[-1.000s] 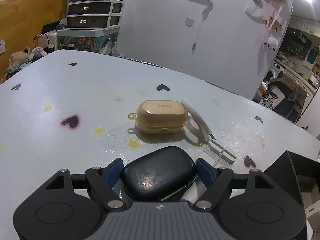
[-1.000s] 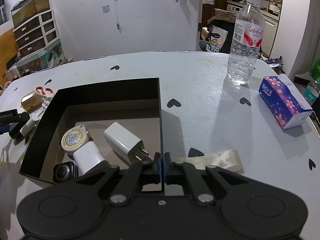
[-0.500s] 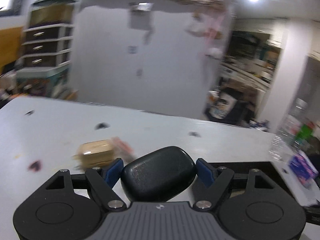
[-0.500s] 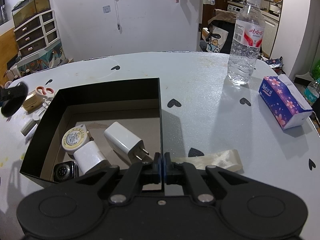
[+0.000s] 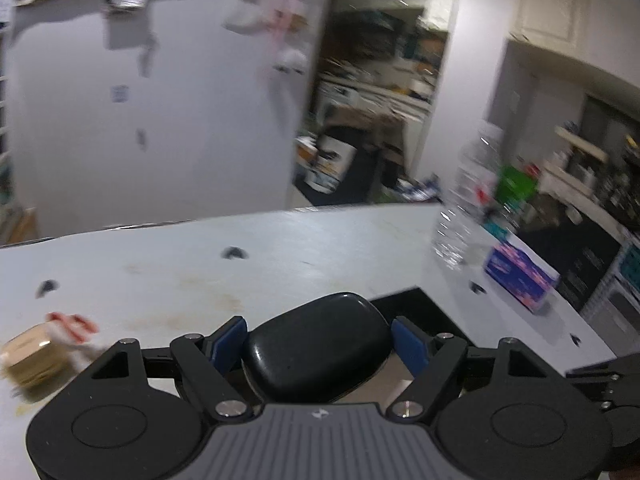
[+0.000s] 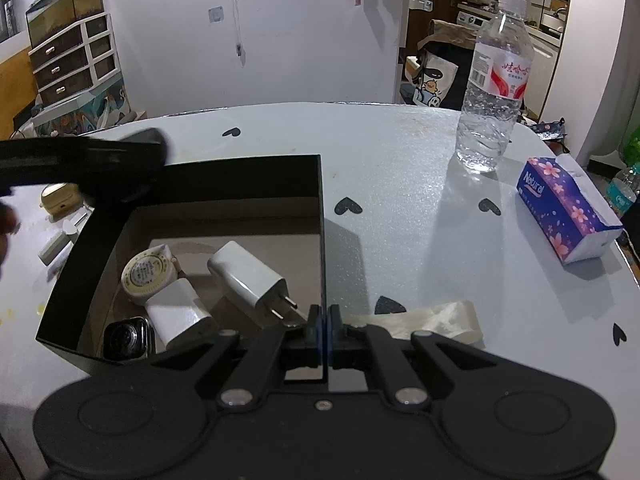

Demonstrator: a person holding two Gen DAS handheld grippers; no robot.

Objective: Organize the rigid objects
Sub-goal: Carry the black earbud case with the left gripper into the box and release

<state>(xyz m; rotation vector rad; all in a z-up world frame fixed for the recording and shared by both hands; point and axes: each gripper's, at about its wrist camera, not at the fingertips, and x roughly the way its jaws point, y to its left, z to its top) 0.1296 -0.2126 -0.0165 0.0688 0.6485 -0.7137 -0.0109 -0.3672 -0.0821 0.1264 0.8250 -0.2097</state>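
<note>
1. Left wrist view: the left gripper (image 5: 318, 344) is clamped on a black earbud case (image 5: 318, 354), one blue pad against each end, so the rounded shell sits crosswise and cannot roll out.
2. Just ahead of and below the fingers (image 5: 230, 340) the far corner of the black box (image 5: 416, 300) shows. By my judgement the case is being carried there to join the other items.
3. Off to the left of the claw lie a gold earbud case (image 5: 30, 362) and something red and white, too blurred to name. To the right a water bottle (image 5: 466, 208) and a tissue pack (image 5: 520, 274) stand well apart on the table (image 5: 280, 248).
4. Right wrist view: the right gripper (image 6: 323, 330) is clenched on the box's thin right wall (image 6: 321, 232), most likely to steady the box while things go in.
5. Ahead and left of this claw the box floor holds a round tape measure (image 6: 147, 274), two white chargers (image 6: 246, 276) and a smartwatch (image 6: 128, 338).
6. The blurred left gripper comes over the box's far left corner. The floor's far right part is bare, which looks like the best drop spot. The tall walls call for a descent from above.
</note>
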